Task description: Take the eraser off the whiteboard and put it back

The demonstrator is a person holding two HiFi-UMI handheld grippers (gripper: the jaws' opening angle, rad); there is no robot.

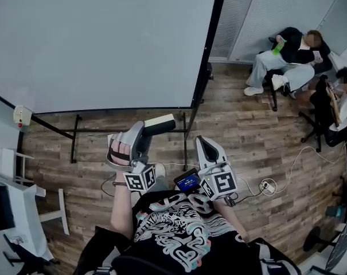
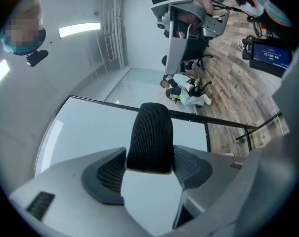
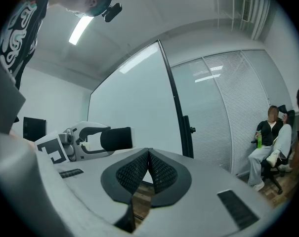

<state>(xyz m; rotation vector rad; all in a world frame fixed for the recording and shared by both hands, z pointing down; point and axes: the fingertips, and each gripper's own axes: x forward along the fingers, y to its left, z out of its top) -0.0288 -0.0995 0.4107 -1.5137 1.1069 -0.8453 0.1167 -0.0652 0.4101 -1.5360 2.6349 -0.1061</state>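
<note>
Wood-floored room, whiteboard (image 1: 104, 39) on stand. Eraser (image 2: 150, 132): apparently off board, pinched in left gripper (image 2: 149, 168); return outstanding. Right gripper (image 3: 148, 157): pressed together, empty.

The whiteboard (image 1: 104, 39) stands at eleven o'clock of the person, with the eraser (image 1: 160, 123) just before its lower edge, between the jaws of the left gripper (image 1: 143, 128). The right gripper (image 1: 202, 141) lies at three o'clock of the left one. Two seated people (image 1: 293, 56) are at two o'clock, well apart.
</note>
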